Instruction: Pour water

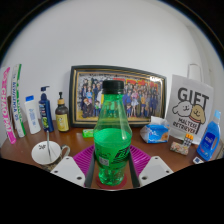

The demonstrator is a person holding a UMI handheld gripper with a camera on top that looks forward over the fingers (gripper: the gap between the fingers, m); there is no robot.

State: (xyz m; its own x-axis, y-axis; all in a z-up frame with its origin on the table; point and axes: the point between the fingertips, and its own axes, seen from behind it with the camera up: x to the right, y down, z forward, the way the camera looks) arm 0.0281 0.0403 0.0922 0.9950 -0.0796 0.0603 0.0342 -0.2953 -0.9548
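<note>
A green bottle with a black cap stands upright between the pink pads of the gripper, which pinch its lower body on both sides. Beyond it on the brown table lie a white cup, a framed photo and a gift sign.

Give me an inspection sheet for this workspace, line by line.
Surface: wooden table, brown, crowded along the back.
Job's things: green bottle with a dark cap, upright between the fingers; white cup to its left, contents unclear.
Clutter: framed photo against the wall, toiletry tubes and bottles on the left, GIFT card, blue packet and blue bottle on the right.
Grippers: gripper, pink pads on both sides of the bottle; contact cannot be judged.
Cables: nothing seen.
Surroundings: plain white wall.
</note>
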